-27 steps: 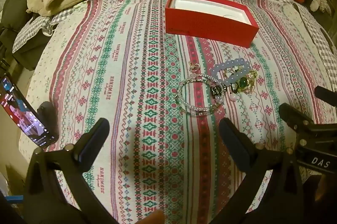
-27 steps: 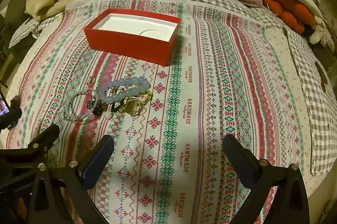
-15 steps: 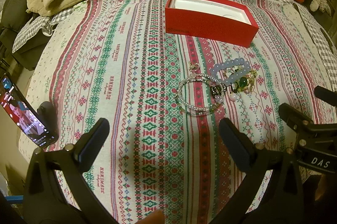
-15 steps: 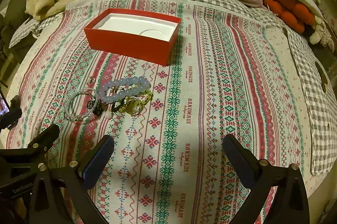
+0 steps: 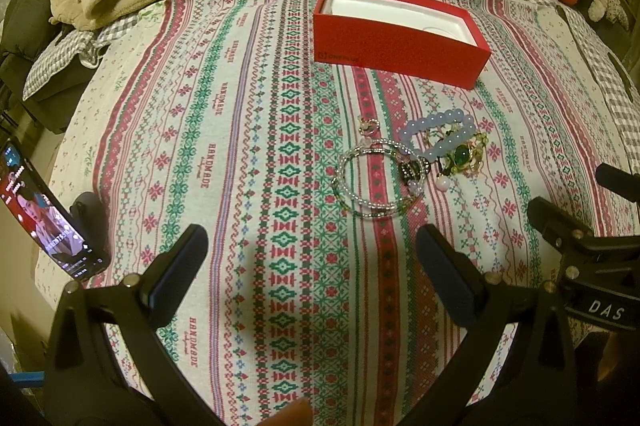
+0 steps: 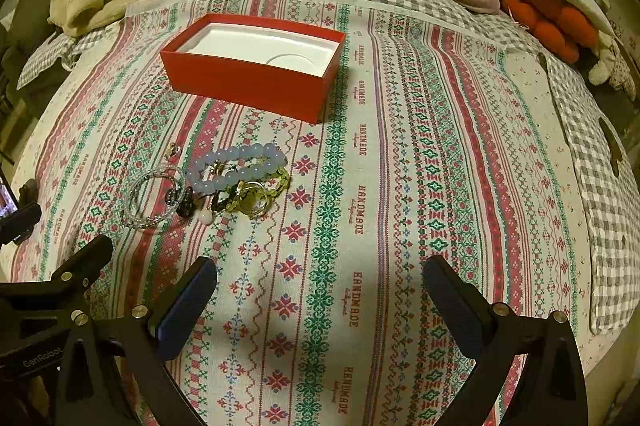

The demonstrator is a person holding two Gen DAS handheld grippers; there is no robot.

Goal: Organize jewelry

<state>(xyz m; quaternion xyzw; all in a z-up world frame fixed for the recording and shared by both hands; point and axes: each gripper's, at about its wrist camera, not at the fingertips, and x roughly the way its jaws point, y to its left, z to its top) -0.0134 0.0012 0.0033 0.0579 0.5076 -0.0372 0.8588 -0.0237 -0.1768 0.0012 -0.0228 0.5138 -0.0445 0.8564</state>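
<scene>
Two grippers held low over patterned cloth [image 5: 224, 130], jaws wide apart, gripping nothing. Jewelry heap — clear beaded bangle [image 5: 374, 178], pale blue bead bracelet [image 5: 438, 136], green-stone brooch [image 5: 462, 156] — just ahead of left gripper [image 5: 312, 250], ahead-left of right gripper [image 6: 320, 278]. Beyond the heap, open red box [image 6: 248, 82], white-lined.

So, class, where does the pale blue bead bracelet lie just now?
In both wrist views the pale blue bead bracelet lies on the patterned cloth, nearer the camera than the red box, touching the green-stone piece.
</scene>
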